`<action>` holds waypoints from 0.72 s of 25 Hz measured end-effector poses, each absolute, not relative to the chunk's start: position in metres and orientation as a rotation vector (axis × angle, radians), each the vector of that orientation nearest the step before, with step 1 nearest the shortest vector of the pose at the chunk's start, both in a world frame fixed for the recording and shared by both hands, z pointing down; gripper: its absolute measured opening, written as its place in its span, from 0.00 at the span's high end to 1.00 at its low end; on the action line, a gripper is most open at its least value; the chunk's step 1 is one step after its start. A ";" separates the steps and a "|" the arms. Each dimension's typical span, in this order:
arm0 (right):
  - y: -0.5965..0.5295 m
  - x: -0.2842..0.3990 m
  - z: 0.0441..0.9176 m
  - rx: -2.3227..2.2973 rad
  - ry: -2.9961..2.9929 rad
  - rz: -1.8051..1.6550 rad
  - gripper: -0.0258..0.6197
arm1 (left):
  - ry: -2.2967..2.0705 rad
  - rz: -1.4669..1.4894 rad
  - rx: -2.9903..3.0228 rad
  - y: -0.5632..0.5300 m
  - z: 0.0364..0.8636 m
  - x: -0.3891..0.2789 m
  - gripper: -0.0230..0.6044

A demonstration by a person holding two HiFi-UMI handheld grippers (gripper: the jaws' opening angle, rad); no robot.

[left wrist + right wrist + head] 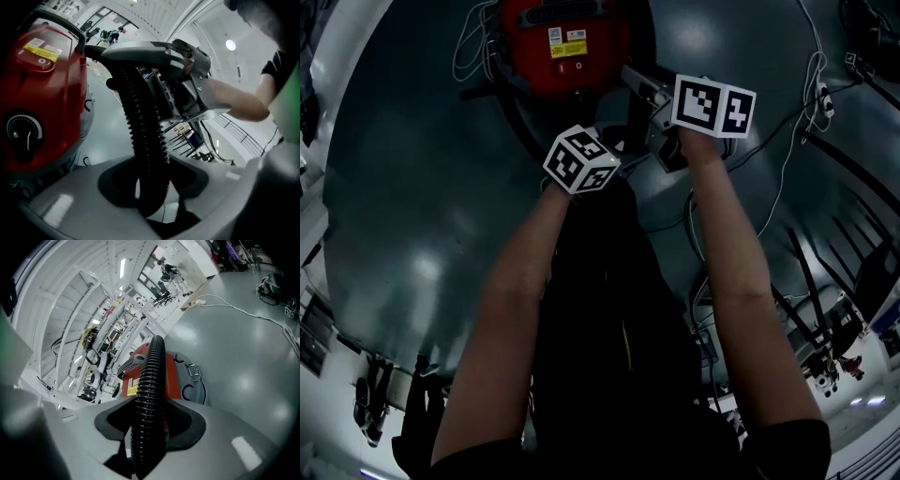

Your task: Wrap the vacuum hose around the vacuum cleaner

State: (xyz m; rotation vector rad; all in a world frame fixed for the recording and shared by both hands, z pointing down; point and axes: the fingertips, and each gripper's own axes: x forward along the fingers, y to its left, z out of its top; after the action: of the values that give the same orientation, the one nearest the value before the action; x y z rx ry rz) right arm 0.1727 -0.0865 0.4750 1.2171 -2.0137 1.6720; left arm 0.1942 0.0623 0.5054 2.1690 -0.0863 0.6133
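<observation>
Right now both claws are gripping the black ribbed vacuum hose (143, 131). The left gripper (151, 190) is closing narrowly on it, with the pads pressing either side and the hose rising out from between the jaws. The right gripper (147, 427) is pinching the same hose a little farther along. Its grey body is showing at the top of the left gripper view, just to the right of the hose.

The red vacuum cleaner (564, 42) is sitting on the glossy grey floor (412, 206) at the far side of the scene, just beyond the two grippers. It is filling the left of the left gripper view, close beside the hose. In the right gripper view the hose is running away from the jaws toward the red body and crossing in front of it.

The person's bare forearms (516, 309) are reaching forward from the near side, and white cables (787, 155) are trailing over the floor to the right.
</observation>
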 end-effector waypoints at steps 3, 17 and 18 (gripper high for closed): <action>-0.085 0.170 0.473 1.196 -2.020 1.579 0.65 | -0.060 0.621 2.166 0.062 0.501 0.189 0.68; -0.064 0.166 0.443 1.173 -2.066 1.324 0.57 | 0.012 0.703 2.121 0.062 0.481 0.158 0.68; -0.063 0.165 0.441 1.172 -2.069 1.314 0.57 | 0.017 0.704 2.111 0.062 0.479 0.155 0.68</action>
State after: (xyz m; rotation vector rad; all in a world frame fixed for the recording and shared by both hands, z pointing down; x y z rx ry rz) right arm 0.1653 -0.0632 0.4412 1.1724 -2.0689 1.3141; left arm 0.1550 0.0616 0.4786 2.1107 0.0167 0.7036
